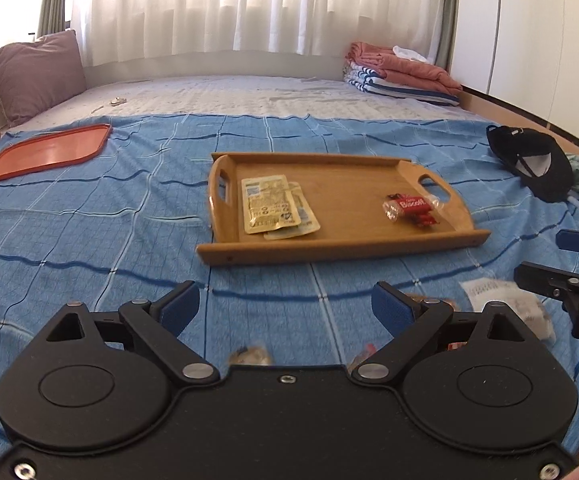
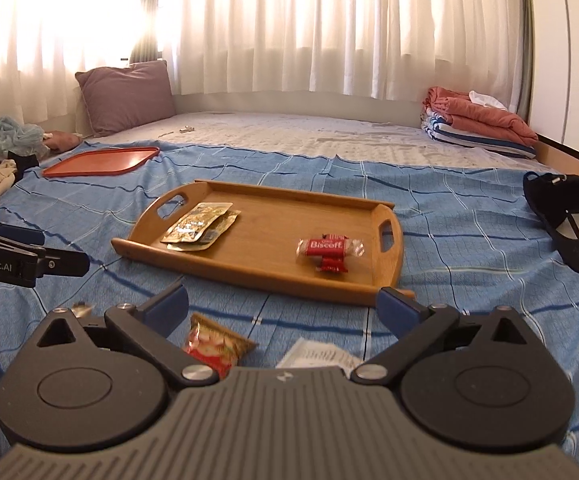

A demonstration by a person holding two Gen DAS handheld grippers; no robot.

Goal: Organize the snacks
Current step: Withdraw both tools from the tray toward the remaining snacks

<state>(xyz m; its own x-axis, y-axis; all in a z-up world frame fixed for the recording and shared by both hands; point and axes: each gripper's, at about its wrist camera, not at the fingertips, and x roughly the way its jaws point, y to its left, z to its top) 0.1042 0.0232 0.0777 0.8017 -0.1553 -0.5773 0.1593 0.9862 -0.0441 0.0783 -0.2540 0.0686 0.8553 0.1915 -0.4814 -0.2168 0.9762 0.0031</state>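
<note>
Right gripper [image 2: 283,304] spread, empty; left gripper [image 1: 285,304] likewise. Wooden tray [image 2: 257,276] ahead holds Biscoff packs [image 2: 327,252] and sachets [image 2: 201,226]. Red snack packet [image 2: 213,346] directly below jaws: probably next pick, needs descent.

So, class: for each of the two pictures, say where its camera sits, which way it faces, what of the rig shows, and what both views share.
Left wrist: sits on the left gripper, jaws open, facing across the bed at the wooden tray; the right gripper pokes in at the right edge.
Right wrist: sits on the right gripper, jaws open, facing the same tray from further right; the left gripper shows at the left edge.
Shared: tray, Biscoff packs, orange tray, black cap.
</note>
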